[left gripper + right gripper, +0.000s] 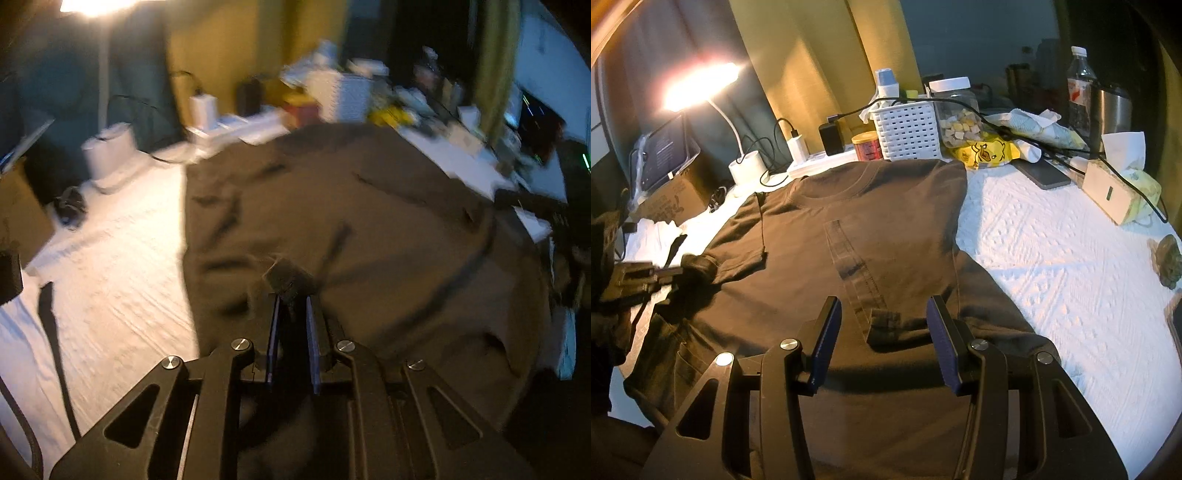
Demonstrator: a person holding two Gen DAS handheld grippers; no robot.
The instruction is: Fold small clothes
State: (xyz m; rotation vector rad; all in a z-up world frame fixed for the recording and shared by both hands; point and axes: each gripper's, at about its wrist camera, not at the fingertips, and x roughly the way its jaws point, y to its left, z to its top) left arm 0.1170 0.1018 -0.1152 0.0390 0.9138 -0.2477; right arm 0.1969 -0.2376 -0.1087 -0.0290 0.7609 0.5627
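Left claw (pixel 291 295) pinching blurred t-shirt (pixel 369 221) sleeve, tips hidden

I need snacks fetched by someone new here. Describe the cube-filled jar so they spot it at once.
Start at the dark T-shirt spread on the white bedspread. Beyond its collar stands a white slotted basket; the jar is just right of it. It alone is clear, with a white lid and pale and yellow cubes inside.
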